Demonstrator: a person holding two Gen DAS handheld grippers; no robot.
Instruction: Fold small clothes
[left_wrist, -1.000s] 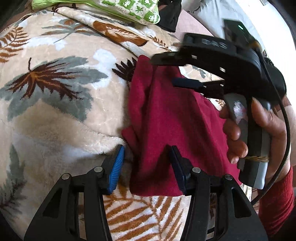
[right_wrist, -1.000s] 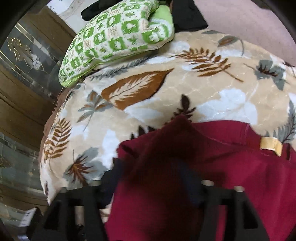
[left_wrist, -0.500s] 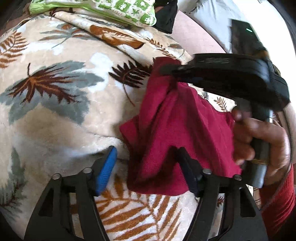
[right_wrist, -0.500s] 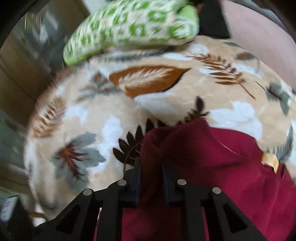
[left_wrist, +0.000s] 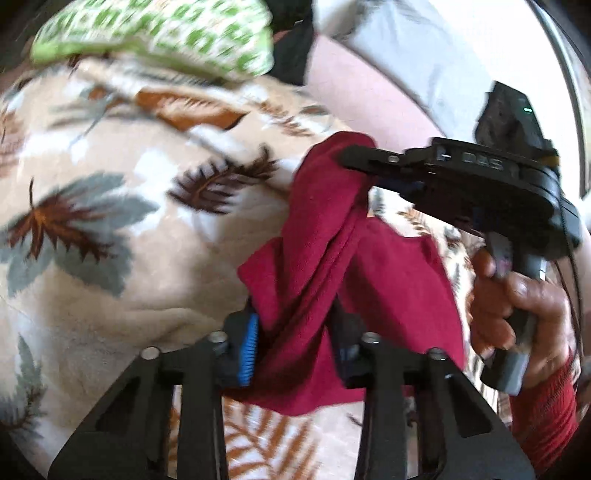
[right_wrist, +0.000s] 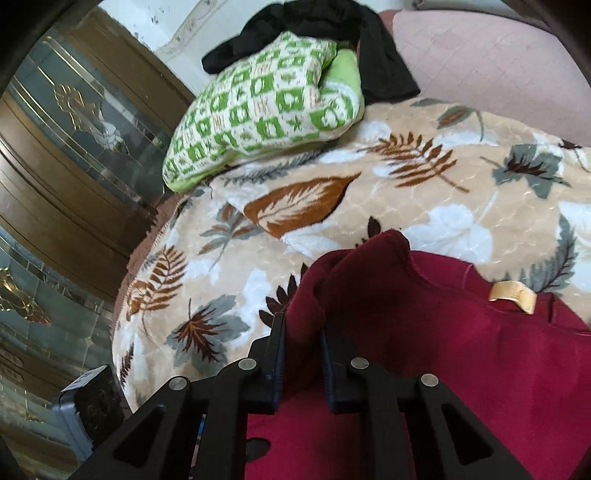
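Leaf-print blanket (right_wrist: 424, 206), red garment (right_wrist: 461, 362) between jaws

We see a maroon garment (right_wrist: 461, 350), beige leaf-print blanket (right_wrist: 424, 206), green-white checked pillow (right_wrist: 266, 107), black cloth (right_wrist: 380, 62).
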